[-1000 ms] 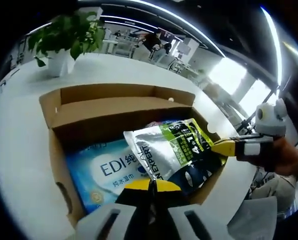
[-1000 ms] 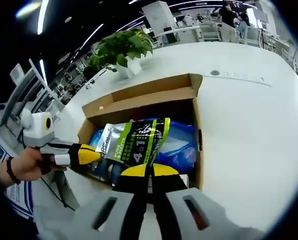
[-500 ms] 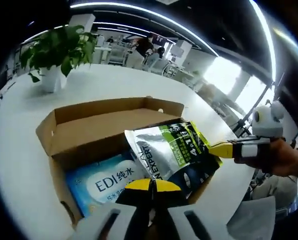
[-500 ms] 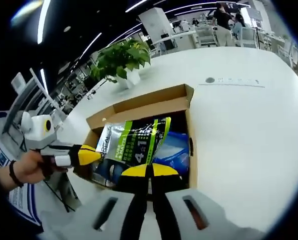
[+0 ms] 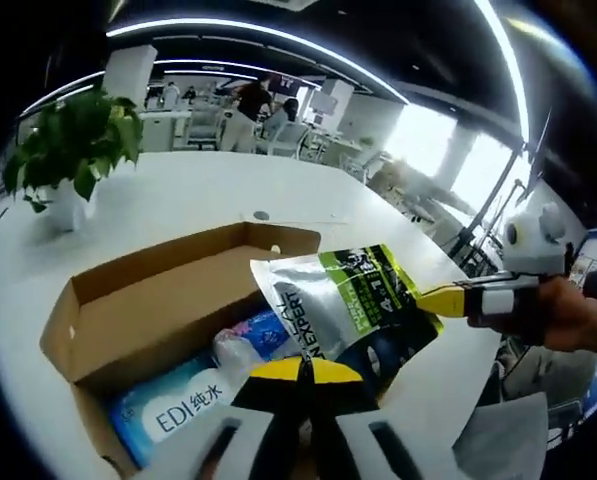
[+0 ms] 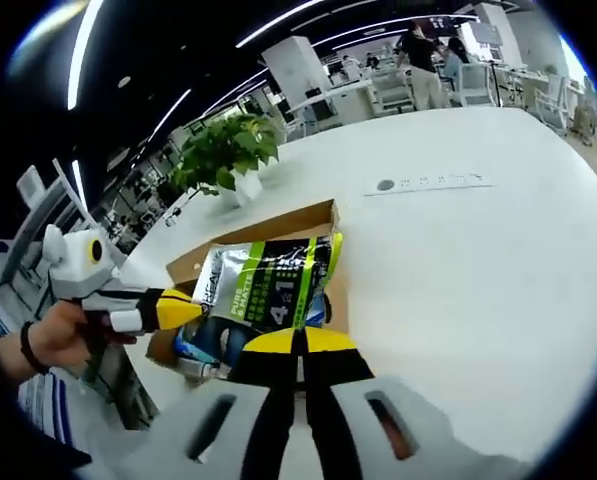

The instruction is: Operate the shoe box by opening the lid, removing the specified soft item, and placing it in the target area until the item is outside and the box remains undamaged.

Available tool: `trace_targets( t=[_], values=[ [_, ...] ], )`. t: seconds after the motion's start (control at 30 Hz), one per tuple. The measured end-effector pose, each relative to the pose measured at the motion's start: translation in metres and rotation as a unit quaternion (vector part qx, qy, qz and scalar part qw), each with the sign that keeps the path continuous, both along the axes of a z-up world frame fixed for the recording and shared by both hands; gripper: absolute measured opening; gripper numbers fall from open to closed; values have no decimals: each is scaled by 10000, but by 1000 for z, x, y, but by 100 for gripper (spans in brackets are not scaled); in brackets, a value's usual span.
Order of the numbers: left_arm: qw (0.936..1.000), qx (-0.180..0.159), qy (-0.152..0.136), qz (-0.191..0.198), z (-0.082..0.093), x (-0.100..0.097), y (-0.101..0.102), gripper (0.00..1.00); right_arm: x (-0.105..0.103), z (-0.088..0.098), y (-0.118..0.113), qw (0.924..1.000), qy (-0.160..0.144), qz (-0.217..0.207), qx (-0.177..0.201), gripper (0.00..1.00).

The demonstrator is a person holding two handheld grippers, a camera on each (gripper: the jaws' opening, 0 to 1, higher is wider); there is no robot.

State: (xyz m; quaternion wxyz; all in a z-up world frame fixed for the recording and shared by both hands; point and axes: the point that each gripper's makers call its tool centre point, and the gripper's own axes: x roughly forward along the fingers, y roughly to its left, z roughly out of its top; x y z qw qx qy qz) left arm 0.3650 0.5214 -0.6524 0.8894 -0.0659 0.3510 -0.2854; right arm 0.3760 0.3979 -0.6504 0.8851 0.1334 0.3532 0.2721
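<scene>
The open cardboard shoe box point(image 5: 168, 310) sits on the white table point(image 5: 178, 200). Above it hangs a silver and green soft pouch point(image 5: 343, 300), held by both grippers. My left gripper point(image 5: 301, 366) is shut on the pouch's near edge. My right gripper point(image 5: 435, 297) comes in from the right, shut on the pouch's far corner. In the right gripper view the pouch point(image 6: 268, 285) hangs in front of the box point(image 6: 263, 228); my right gripper point(image 6: 298, 340) grips its lower edge and the left gripper point(image 6: 191, 308) grips its left side. A blue wipes pack point(image 5: 173, 420) lies in the box.
A potted plant point(image 5: 73, 150) stands on the table beyond the box, also the plant point(image 6: 223, 150) in the right gripper view. A round grommet point(image 6: 384, 185) is set in the table to the right. Bare white table point(image 6: 458, 260) stretches right of the box. People and desks stand far back.
Both grippers have risen with the pouch, which now hangs higher above the box. The box looks smaller and lower in both views.
</scene>
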Motion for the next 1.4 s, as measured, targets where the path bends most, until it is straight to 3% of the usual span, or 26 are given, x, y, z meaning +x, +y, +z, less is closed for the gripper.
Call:
trace_targets(
  t=[0.33, 0.83, 1.1, 1.4],
  values=[
    [9985, 103, -78, -533, 6, 4, -51, 0, -4, 2, -56, 9990, -11, -448, 41, 0],
    [9914, 204, -34, -1291, 0, 4, -133, 0, -31, 0, -128, 9937, 42, -1117, 107, 0],
    [9869, 277, -18, -1590, -3, 3, -161, 0, -42, -8, -154, 9908, 122, -1343, 138, 0],
    [9833, 350, 52, -1785, -14, -2, -178, 0, -49, -17, -168, 9887, 227, -1476, 129, 0]
  ],
)
